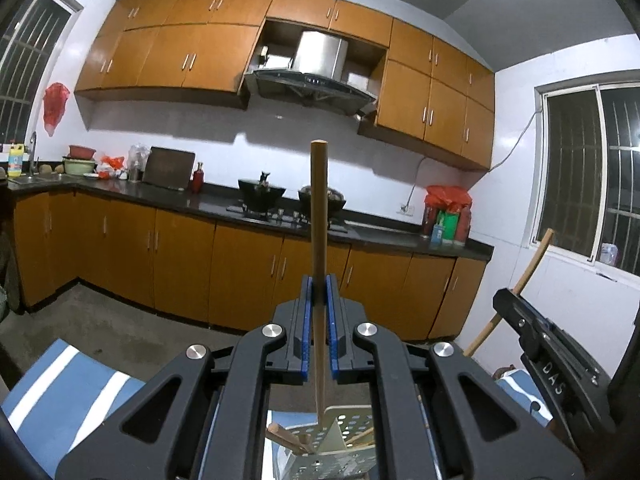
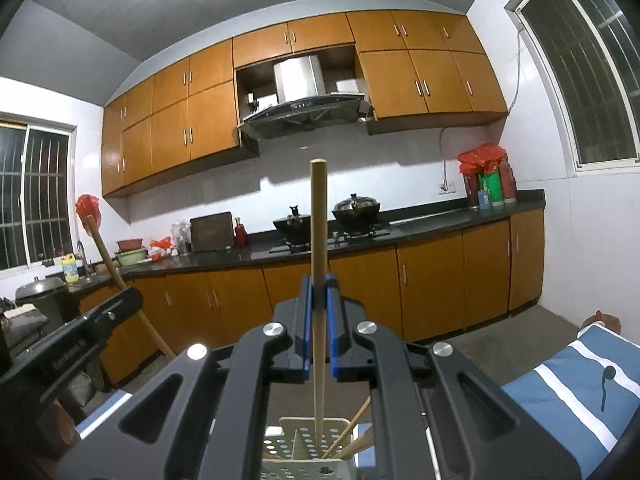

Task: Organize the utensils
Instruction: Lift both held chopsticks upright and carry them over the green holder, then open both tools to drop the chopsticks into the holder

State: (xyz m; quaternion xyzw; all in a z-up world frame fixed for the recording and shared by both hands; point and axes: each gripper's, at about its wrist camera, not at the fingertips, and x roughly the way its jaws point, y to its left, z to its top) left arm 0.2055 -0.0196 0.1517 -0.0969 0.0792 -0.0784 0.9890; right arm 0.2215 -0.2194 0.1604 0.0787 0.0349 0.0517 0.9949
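Both grippers level, each clamping upright chopstick (image 1: 319,216)

Left claw (image 1: 319,296) and right claw (image 2: 319,296) both level, blue pads nearly together.

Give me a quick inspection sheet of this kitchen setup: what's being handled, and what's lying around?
Surface: blue-and-white striped cloth under the work area.
Job's things: perforated utensil holder with chopsticks inside; one wooden stick in the left tongs, another wooden stick in the right tongs, both pointing down into the holder.
Clutter: black spoon on the cloth.
Grippers: left tongs shut on a stick; right tongs likewise.
Cables: wall cord running to a socket.
Surroundings: orange cabinets, range hood, two woks on the stove, barred windows.
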